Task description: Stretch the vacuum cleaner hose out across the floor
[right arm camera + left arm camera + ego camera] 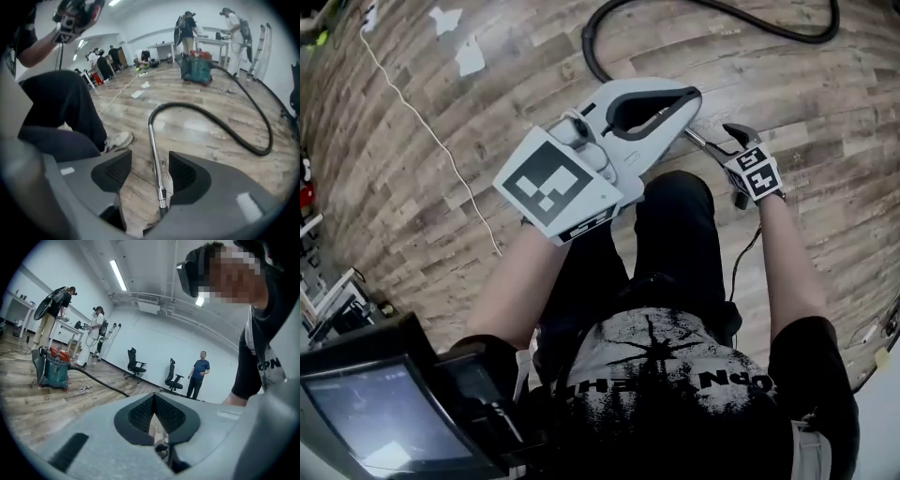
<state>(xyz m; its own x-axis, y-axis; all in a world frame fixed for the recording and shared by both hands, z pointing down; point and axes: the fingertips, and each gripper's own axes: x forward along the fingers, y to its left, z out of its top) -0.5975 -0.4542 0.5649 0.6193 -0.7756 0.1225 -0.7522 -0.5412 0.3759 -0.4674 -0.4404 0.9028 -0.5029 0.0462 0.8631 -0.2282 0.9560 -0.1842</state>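
The hose (225,129) lies on the floor (187,101). In the right gripper view it runs from the vacuum (197,68) at 1 o'clock, loops out toward 4 o'clock and comes back to a metal wand (154,159). The wand's long axis runs 12 to 6, in line with the right tool (150,172). That tool's jaws are spread, with the wand between them, nearer the 3 o'clock pad; contact is hard to judge. The right hand is nearer. The left tool (154,416) is pressed together, empty, and aimed across the room. The wand's near end is hidden under the right tool, and the head view cuts the hose off at 12 o'clock.
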